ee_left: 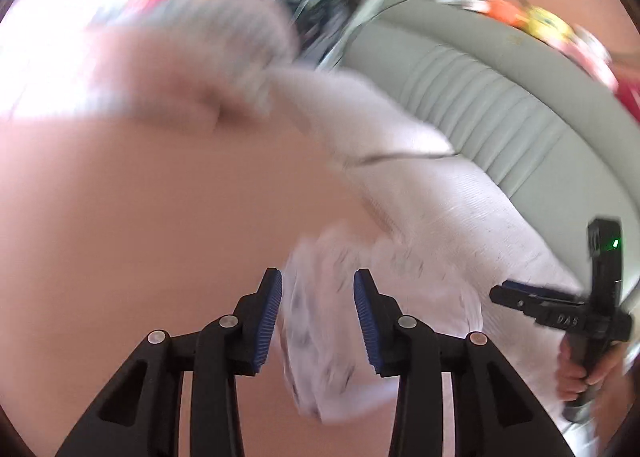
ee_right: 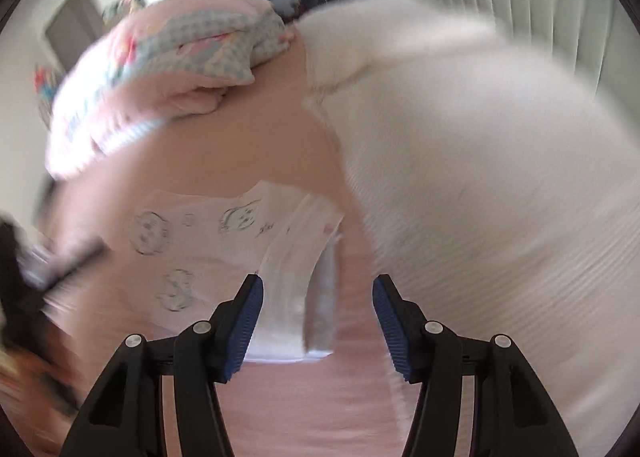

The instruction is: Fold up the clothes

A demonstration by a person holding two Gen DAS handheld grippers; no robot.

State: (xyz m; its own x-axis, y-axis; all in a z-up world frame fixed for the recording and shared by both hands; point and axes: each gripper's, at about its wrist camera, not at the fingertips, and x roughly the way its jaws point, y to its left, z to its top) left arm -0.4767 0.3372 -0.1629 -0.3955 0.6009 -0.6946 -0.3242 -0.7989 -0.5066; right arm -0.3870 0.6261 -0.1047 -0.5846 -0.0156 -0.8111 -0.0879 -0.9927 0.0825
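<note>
Left tongs: jaws spread, nothing pinched, blue pads either side of a small white printed garment lying on the pink bed sheet. Right tongs: likewise spread and empty, hovering over the sheet with the printed garment's folded edge at 12 o'clock just ahead of the left pad.

Printed garment: thin, light, limp; faint line-drawn motifs. Likely to slide on the sheet and droop from any single pinch. Best taken at a hem or corner, one pinch per tong, well apart. In the right wrist view, flat part spread toward 9 o'clock, a doubled flap running from 6 toward 1 o'clock; long axis roughly 8 to 2. Partly folded or merely rumpled: blur leaves that unsettled.

White ribbed garment: bulkier, soft knit, heaped at 2 to 4 o'clock beside the printed one; orientation unclear.

Outward: patterned quilt at 10 o'clock; grey padded headboard at 2 o'clock in the left wrist view.
</note>
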